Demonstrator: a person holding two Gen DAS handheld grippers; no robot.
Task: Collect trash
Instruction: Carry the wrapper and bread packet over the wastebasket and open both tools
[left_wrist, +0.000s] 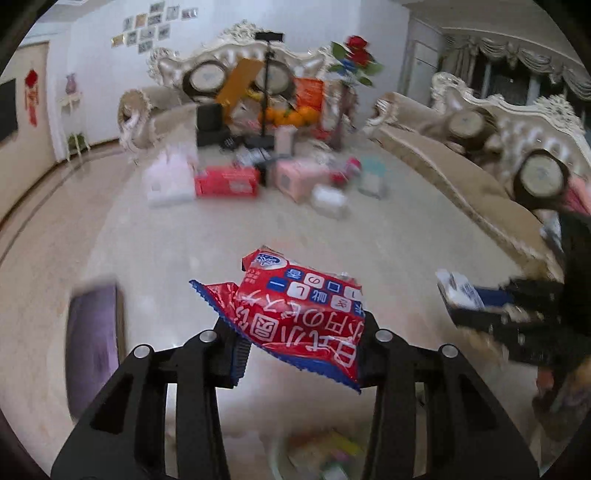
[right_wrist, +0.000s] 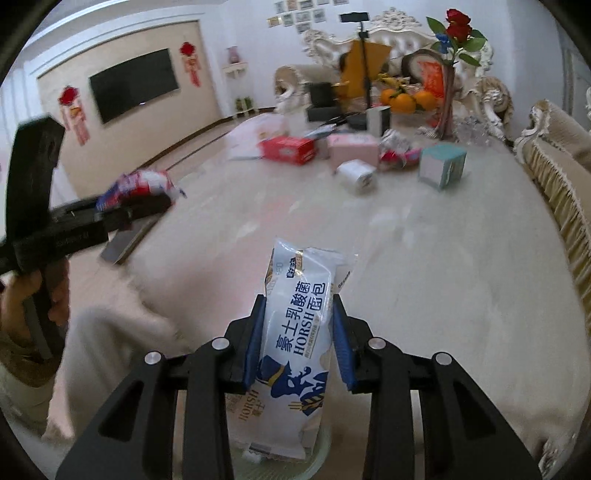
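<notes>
Left wrist view first: the left gripper (left_wrist: 299, 347) is clamped on a red snack wrapper (left_wrist: 301, 314), held up over the pale table (left_wrist: 221, 240), and directly below, at the bottom edge, sits a blurred light bin (left_wrist: 317, 458) with colourful scraps inside. The judgement here is that the drop is the step in hand, so the gripper does best to centre over that rim and get low before letting go, since a light, crumpled wrapper can drift or cling to a pad. The bin's rim is cut off and smeared, so its fill cannot be read. Over to the right wrist view: the right gripper (right_wrist: 299, 343) pinches a white bread packet (right_wrist: 295, 350) upright between its blue pads (right_wrist: 341, 354), its lower end hanging above what looks like the same bin (right_wrist: 325, 450), mostly hidden behind the packet. More trash lies well apart, far across the table.
</notes>
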